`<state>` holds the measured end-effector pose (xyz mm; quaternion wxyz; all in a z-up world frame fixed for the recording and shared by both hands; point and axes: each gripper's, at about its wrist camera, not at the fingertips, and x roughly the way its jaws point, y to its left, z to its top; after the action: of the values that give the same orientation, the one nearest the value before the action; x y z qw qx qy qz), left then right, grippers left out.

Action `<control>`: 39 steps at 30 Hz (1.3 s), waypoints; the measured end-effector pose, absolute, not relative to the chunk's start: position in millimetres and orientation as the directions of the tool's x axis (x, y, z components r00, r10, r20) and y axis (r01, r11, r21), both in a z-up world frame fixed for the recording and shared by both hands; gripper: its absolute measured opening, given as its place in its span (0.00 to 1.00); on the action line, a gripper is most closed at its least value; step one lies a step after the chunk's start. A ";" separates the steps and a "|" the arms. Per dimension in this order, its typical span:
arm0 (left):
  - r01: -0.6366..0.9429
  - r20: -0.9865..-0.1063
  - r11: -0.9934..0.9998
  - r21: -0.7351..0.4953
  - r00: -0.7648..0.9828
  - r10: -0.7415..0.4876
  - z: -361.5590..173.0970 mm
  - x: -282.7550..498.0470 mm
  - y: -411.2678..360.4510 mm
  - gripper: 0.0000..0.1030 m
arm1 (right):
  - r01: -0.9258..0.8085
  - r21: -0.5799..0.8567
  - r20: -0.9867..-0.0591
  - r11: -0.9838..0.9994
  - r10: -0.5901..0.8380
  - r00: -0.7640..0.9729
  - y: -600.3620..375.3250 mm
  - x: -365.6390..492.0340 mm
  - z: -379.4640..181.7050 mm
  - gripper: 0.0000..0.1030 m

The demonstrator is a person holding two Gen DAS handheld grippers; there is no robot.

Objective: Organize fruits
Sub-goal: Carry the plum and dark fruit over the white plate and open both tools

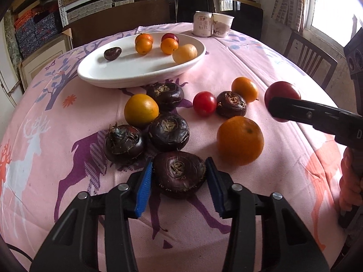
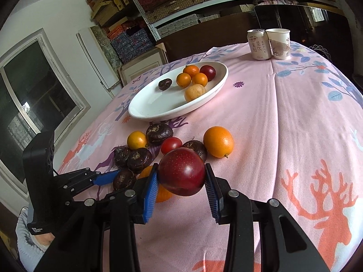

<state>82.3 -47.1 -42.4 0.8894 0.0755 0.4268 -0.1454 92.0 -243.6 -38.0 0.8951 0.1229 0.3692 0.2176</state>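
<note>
Ahead of both grippers lay open pink cloth (image 2: pixel 272 117) and a fruit-holding white dish (image 2: pixel 158 111); the right gripper (image 2: pixel 181 183) clamped a red plum (image 2: pixel 181 174), the left gripper (image 1: pixel 179 176) straddled a water chestnut (image 1: pixel 179 172), jaws apart.

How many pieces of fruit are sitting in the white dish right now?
6: three small oranges, a red plum, a pale yellow fruit, a dark chestnut apart. White dish.

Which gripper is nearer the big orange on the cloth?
Left. The left gripper sits just beside the big orange, around a water chestnut; the right gripper holds a plum farther off.
</note>
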 end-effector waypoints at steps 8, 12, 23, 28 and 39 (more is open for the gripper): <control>0.262 -0.714 0.964 0.035 0.681 -0.159 -6.7 75.2 -25.9 0.43 | -0.281 0.384 -0.591 0.879 0.469 0.657 -250.0 92.4 -31.2 0.38; 0.199 -0.668 0.977 0.070 0.737 -0.102 27.3 101.1 -12.1 0.43 | -0.293 0.337 -0.565 0.895 0.441 0.697 -253.3 100.2 2.1 0.38; 0.096 -0.630 0.993 0.075 0.776 -0.027 42.1 199.8 -6.3 0.43 | -0.310 0.266 -0.574 0.913 0.408 0.710 -214.3 184.3 34.5 0.38; 0.069 -0.663 0.995 0.068 0.748 -0.007 19.6 238.2 5.7 0.43 | -0.340 0.242 -0.634 0.909 0.413 0.653 -179.7 217.1 6.5 0.38; 0.065 -0.707 0.998 0.008 0.706 -0.040 -9.8 269.7 17.9 0.44 | -0.409 0.181 -0.686 0.894 0.413 0.599 -147.8 236.8 -19.9 0.46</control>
<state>269.7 17.9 -9.8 0.9235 0.0159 0.3823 -0.0284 236.8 -147.8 -19.9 0.8942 0.0025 0.3841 0.2300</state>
